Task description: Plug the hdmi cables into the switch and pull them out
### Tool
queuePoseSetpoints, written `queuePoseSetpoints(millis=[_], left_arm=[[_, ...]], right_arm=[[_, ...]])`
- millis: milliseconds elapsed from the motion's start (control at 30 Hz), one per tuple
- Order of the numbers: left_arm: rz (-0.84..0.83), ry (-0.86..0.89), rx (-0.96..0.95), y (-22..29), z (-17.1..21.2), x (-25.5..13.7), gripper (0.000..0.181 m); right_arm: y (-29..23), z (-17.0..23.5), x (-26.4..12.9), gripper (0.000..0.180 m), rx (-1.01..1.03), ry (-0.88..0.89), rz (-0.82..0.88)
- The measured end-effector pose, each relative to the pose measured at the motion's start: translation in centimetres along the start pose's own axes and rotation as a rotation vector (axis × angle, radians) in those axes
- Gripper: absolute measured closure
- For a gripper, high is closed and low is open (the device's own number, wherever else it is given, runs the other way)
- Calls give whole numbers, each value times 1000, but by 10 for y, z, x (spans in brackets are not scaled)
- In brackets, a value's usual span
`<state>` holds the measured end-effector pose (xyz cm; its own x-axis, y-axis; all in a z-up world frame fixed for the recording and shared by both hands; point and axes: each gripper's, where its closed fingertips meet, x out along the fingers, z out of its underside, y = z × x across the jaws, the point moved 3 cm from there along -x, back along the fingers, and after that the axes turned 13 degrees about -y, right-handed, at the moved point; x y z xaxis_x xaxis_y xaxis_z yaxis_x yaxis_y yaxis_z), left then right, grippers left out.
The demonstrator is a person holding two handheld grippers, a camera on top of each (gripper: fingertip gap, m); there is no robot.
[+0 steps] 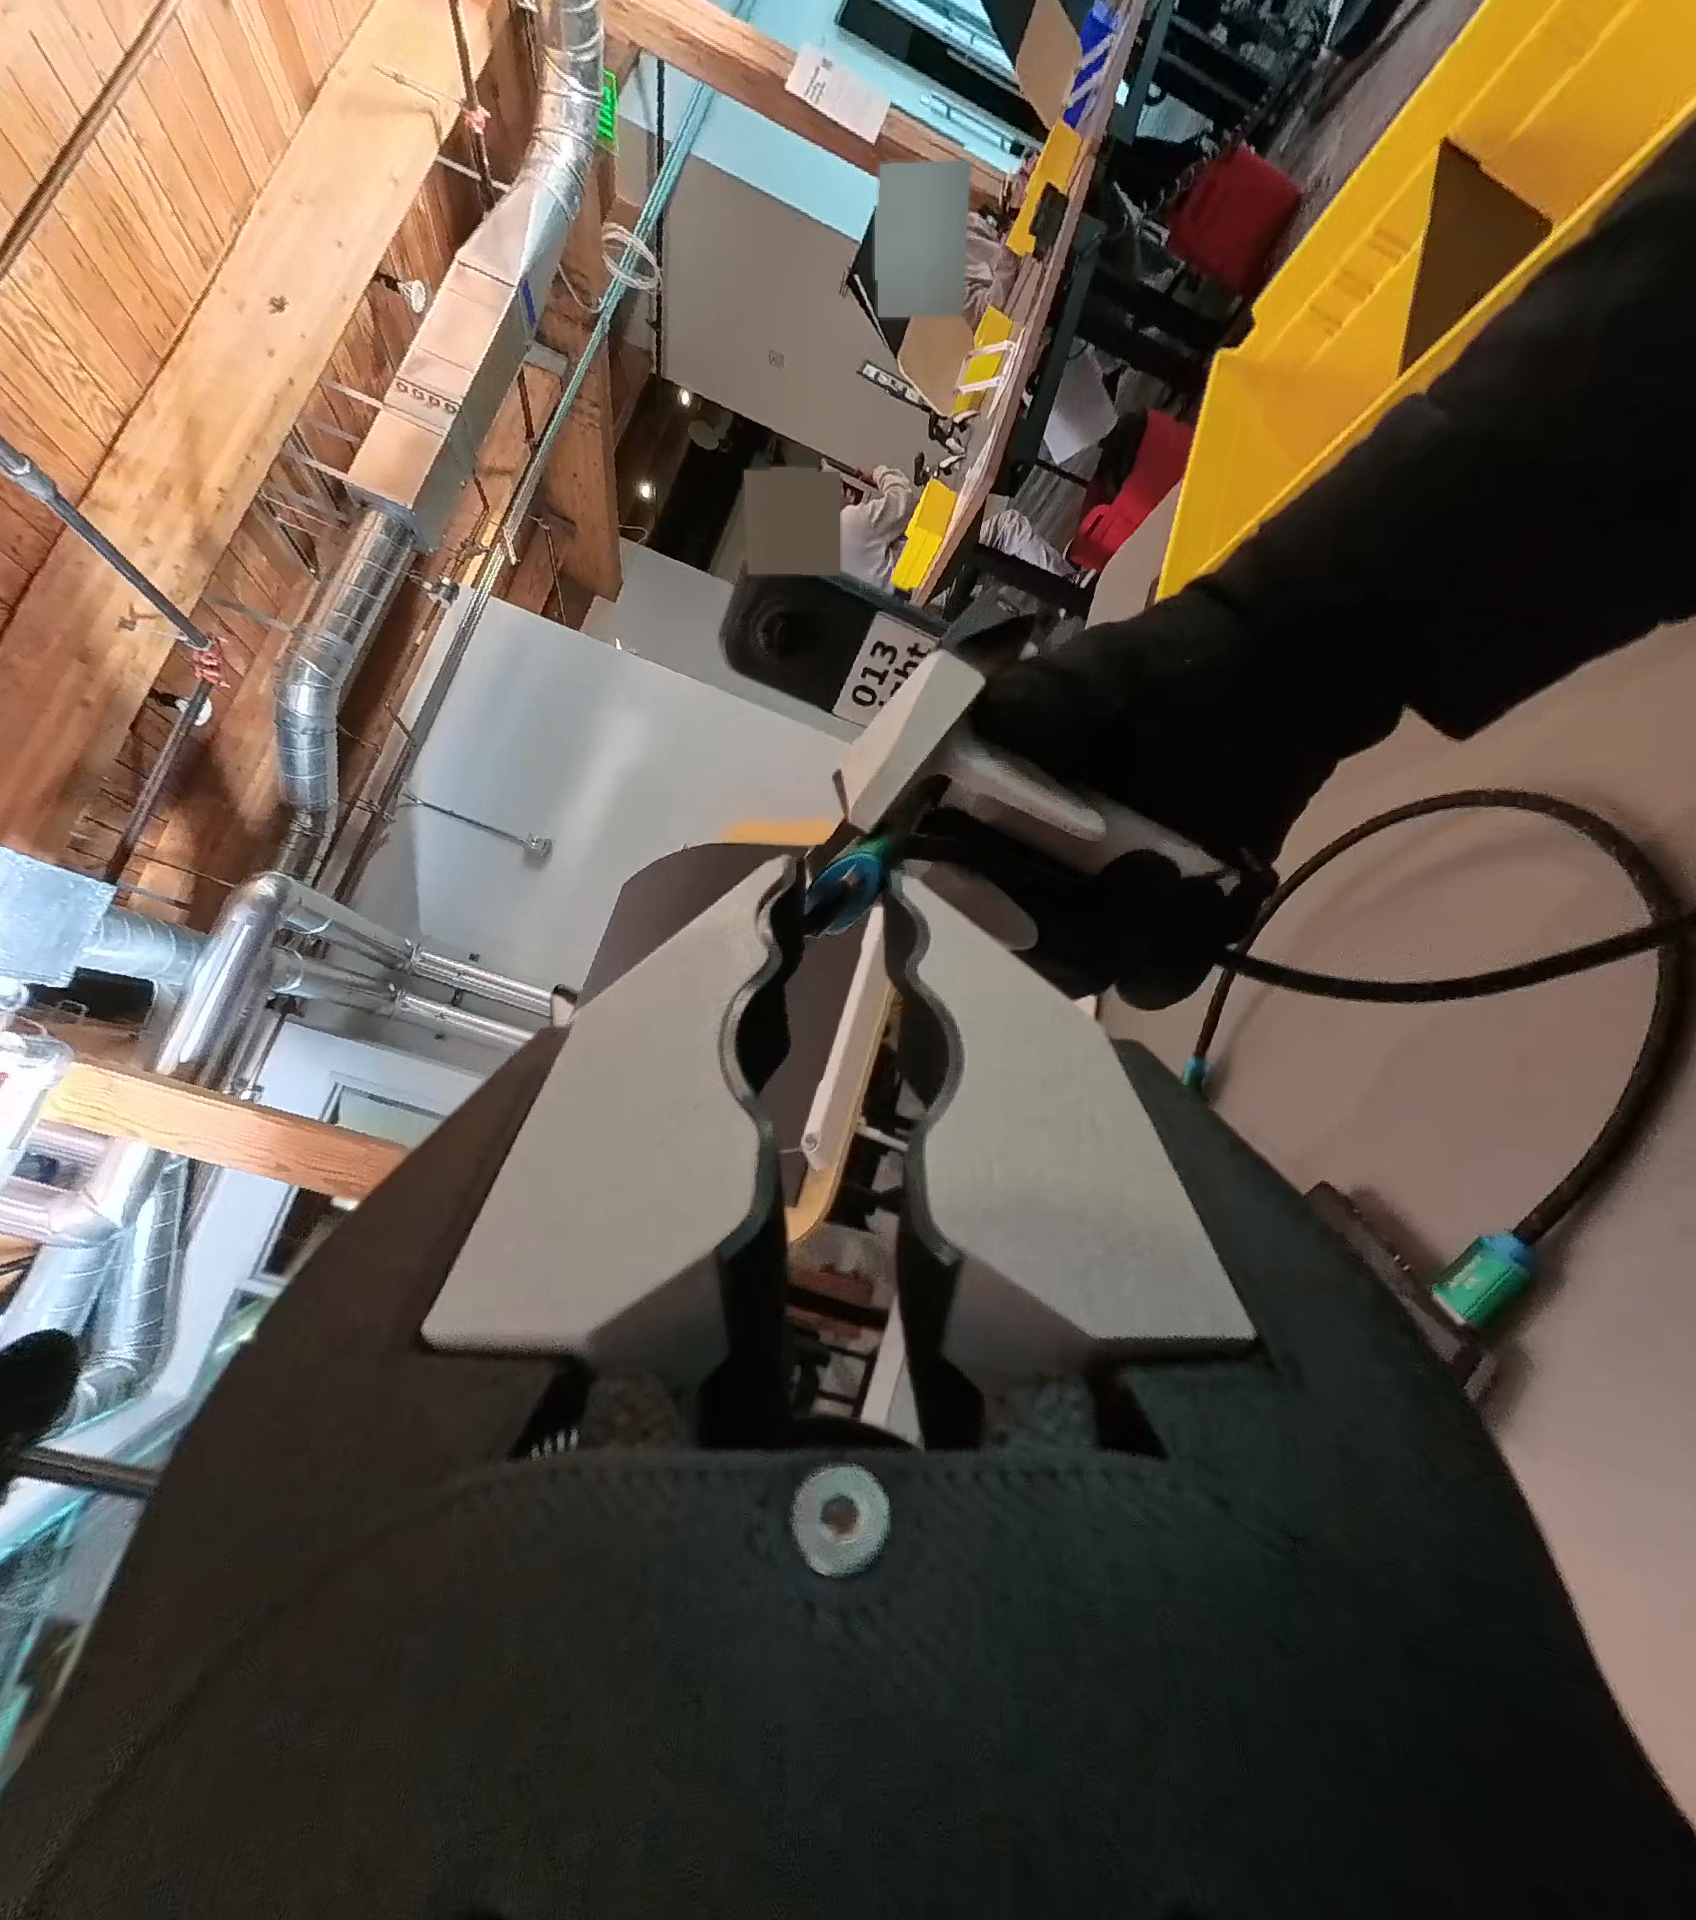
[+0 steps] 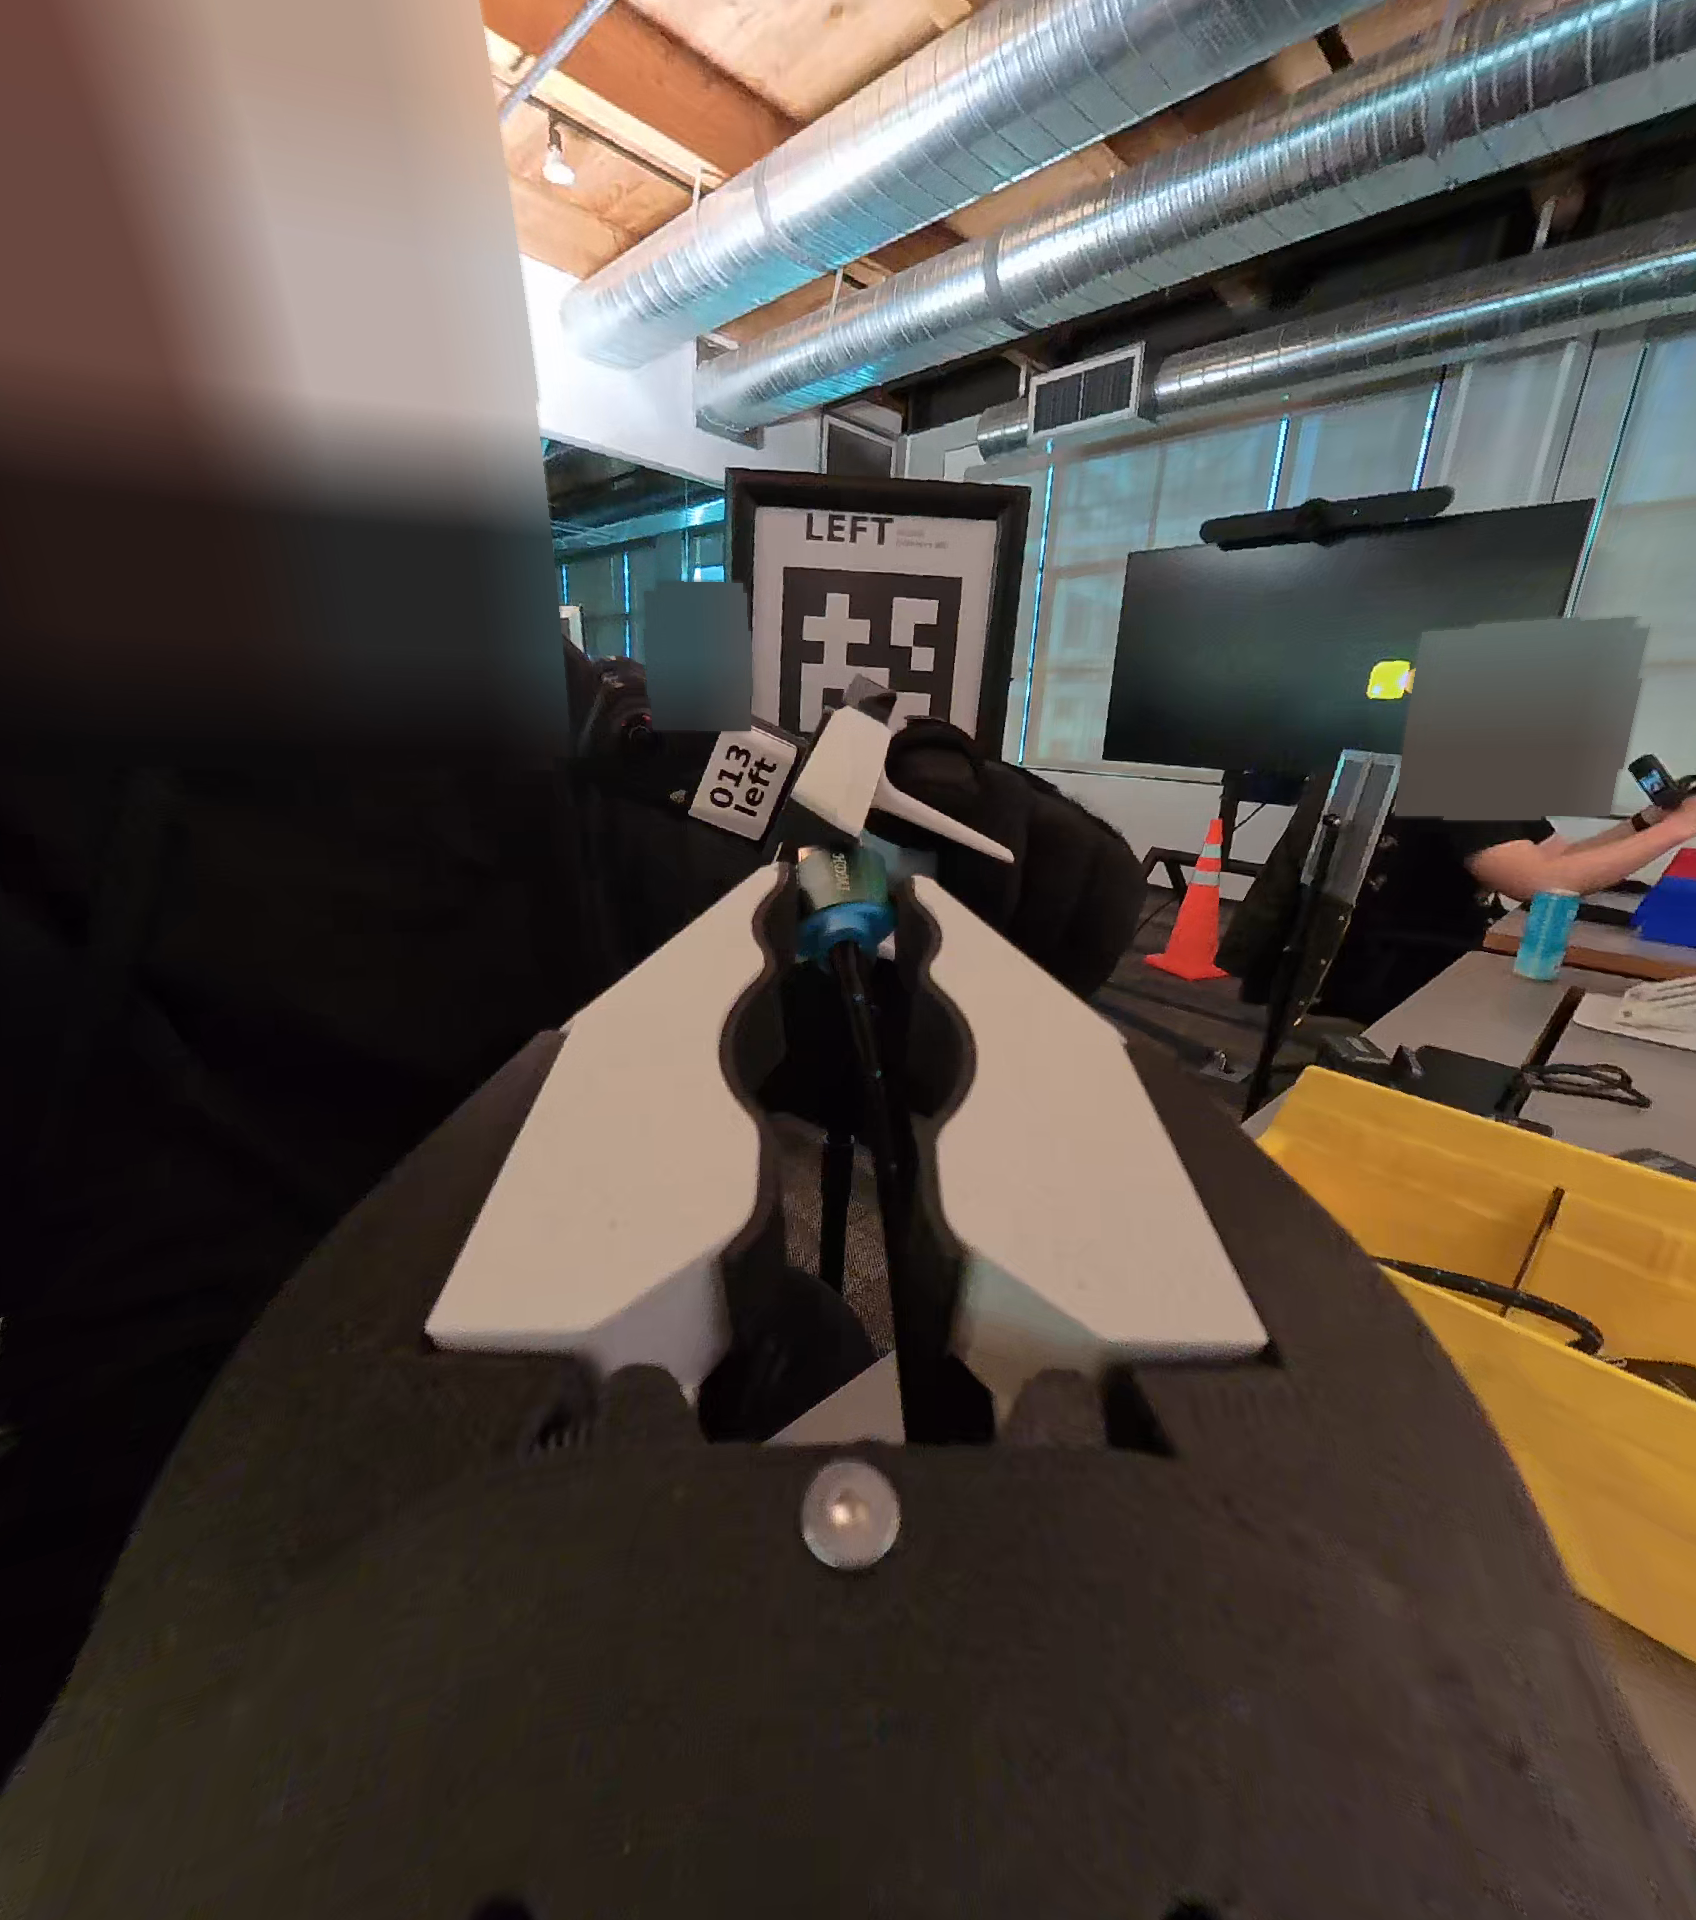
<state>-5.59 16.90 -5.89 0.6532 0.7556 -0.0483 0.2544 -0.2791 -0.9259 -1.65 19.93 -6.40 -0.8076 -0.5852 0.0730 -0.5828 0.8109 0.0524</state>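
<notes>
- right tool [image 2: 844, 914] pinches the green HDMI plug [image 2: 839, 883], nose to nose with left tool [image 1: 839, 899]
- left tool clamps the same plug
- yellow bin [image 2: 1509, 1299] sits right of it
- second plug [image 1: 1483, 1278] is in the switch [image 1: 1415, 1288]

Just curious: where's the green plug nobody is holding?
Left wrist view, lower right: the green plug sits on the beige table, its end against the dark switch, its black cable looping away upward.

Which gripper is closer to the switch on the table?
Left. The switch lies right beside the left gripper; the right gripper, holding a plug, is farther off, past its tips.
</notes>
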Motion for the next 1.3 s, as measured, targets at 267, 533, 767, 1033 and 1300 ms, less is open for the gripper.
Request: queuePoseSetpoints(millis=[267, 533, 767, 1033, 1300], left_arm=[[44, 35, -117, -2, 1, 0, 170], [63, 52, -158, -2, 4, 0, 169], [135, 32, -217, -2, 15, 4, 151], [158, -49, -254, -8, 31, 9, 143], [118, -276, 172, 46, 41, 47, 160]], right_arm=[[0, 3, 3, 160, -17, -27, 18], [3, 5, 3, 162, -20, -38, 14], [15, 13, -4, 163, -12, -79, 120], [19, 26, -27, 162, 10, -243, 332], [14, 53, -20, 162, 156, -403, 325]])
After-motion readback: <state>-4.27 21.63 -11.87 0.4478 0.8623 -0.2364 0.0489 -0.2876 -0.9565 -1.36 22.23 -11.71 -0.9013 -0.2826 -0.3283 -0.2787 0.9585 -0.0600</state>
